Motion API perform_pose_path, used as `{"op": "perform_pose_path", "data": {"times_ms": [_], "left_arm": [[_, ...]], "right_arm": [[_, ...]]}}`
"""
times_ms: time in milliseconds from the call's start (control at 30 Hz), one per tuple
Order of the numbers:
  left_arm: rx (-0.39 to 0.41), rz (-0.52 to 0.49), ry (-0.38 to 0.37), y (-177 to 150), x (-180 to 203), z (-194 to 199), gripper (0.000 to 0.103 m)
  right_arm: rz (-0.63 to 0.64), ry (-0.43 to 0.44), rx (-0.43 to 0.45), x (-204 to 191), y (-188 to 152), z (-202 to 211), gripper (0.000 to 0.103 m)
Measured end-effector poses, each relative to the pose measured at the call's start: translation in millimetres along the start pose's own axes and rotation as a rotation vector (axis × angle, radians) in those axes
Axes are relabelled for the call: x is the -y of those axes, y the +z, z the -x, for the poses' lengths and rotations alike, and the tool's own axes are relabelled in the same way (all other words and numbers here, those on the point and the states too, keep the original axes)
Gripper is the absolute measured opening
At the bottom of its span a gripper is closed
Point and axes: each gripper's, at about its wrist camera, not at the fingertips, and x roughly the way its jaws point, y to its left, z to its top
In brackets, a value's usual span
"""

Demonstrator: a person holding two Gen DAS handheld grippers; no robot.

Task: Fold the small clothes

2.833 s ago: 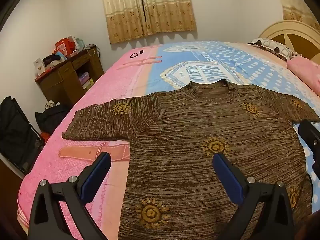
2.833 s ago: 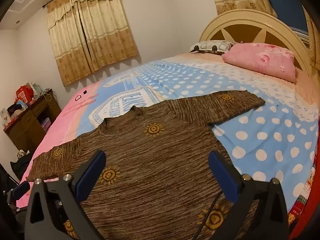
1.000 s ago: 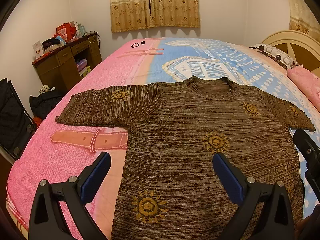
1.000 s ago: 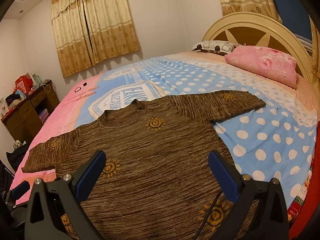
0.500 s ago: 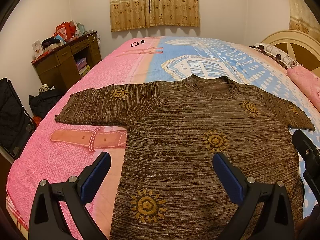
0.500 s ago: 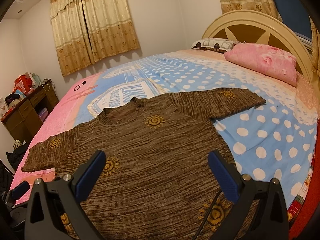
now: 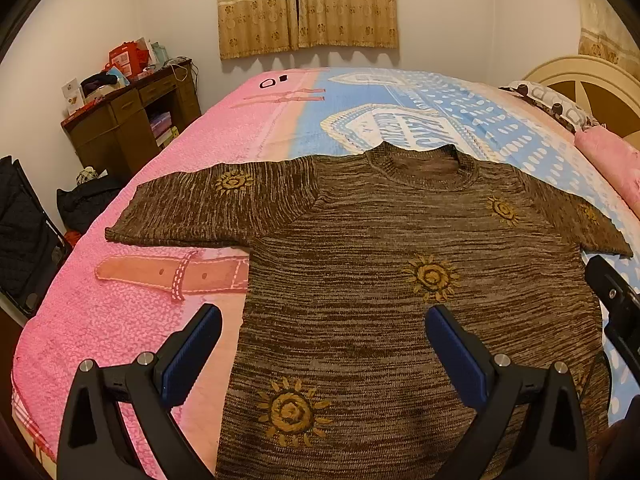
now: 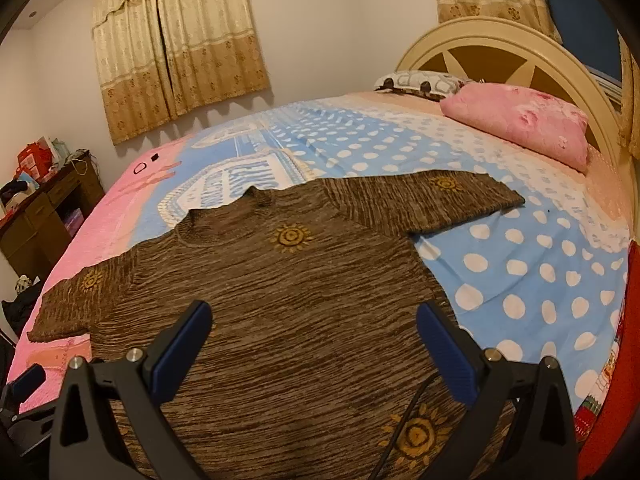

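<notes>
A brown knitted short-sleeved sweater with yellow sun motifs lies flat on the bed, front up, both sleeves spread out and neck toward the far side. My left gripper hovers open above its lower left part, blue pads wide apart with nothing between them. My right gripper hangs open over the lower right part, also holding nothing. The right gripper's black body shows at the right edge of the left wrist view.
The bed cover is pink on the left and blue with white dots on the right. A pink pillow lies by the cream headboard. A brown desk with clutter and dark bags stand beside the bed's left.
Both views have drifted slightly: the sweater sits a little lower and nearer in frame than a second ago. Both grippers stayed open and the sweater has not been moved.
</notes>
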Motion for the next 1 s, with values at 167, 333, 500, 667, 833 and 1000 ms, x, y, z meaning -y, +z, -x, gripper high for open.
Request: {"op": "perform_pose_path", "data": {"times_ms": [167,333,500,667,833,1000], "left_arm": [[-0.004,-0.011,0.000,1.0,3.2,-4.0,0.102],[-0.016,-0.009,-0.003,3.3,3.1,-12.8,0.102],[-0.014,-0.002,0.000,11.9,-1.4,-21.9,0.102],[0.001,0.005,-0.004,19.3,-9.5,-29.6,0.102],[-0.013,0.025,-0.047,24.1,-11.3,-46.9,0.102],[-0.042,0.008,-0.038,29.4,-4.0,-64.8,0.102]], "right_arm": [[0.000,-0.017,-0.003,4.3,4.4,-4.1,0.103],[-0.011,-0.036,-0.010,13.8,12.6,-12.5,0.103],[-0.045,-0.057,0.001,36.8,33.3,-23.9,0.103],[-0.088,-0.092,0.007,92.1,68.5,-52.7,0.103],[-0.164,-0.280,-0.012,192.9,112.8,-107.9,0.079],[-0.250,-0.389,-0.175,276.7,129.5,-173.5,0.073]]}}
